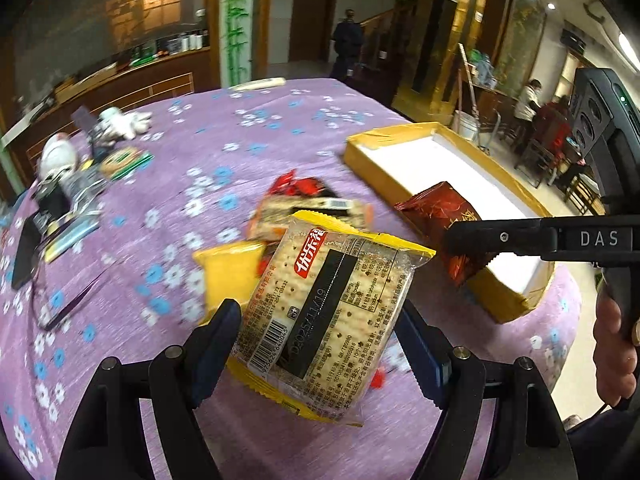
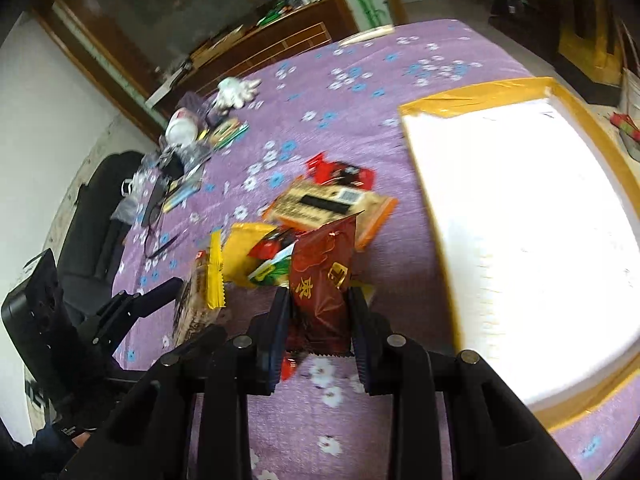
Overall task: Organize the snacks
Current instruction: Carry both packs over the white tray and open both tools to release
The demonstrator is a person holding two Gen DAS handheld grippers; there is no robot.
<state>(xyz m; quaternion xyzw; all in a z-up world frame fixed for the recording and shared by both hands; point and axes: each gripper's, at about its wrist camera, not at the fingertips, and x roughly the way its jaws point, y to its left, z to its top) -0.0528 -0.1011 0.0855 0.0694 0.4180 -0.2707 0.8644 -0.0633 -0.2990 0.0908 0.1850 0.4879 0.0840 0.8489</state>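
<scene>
My left gripper is shut on a clear cracker pack with yellow ends, held tilted above the purple flowered tablecloth. My right gripper is shut on a dark red snack packet that stands upright between its pads. In the left wrist view the right gripper holds that red packet over the near rim of a yellow box with a white inside. In the right wrist view the box lies to the right, and the left gripper with the cracker pack is at the left.
A loose pile of snack packets lies mid-table beside the box. Far left holds clutter: a white cup, white gloves, glasses. A black chair stands past the table edge. People are in the room behind.
</scene>
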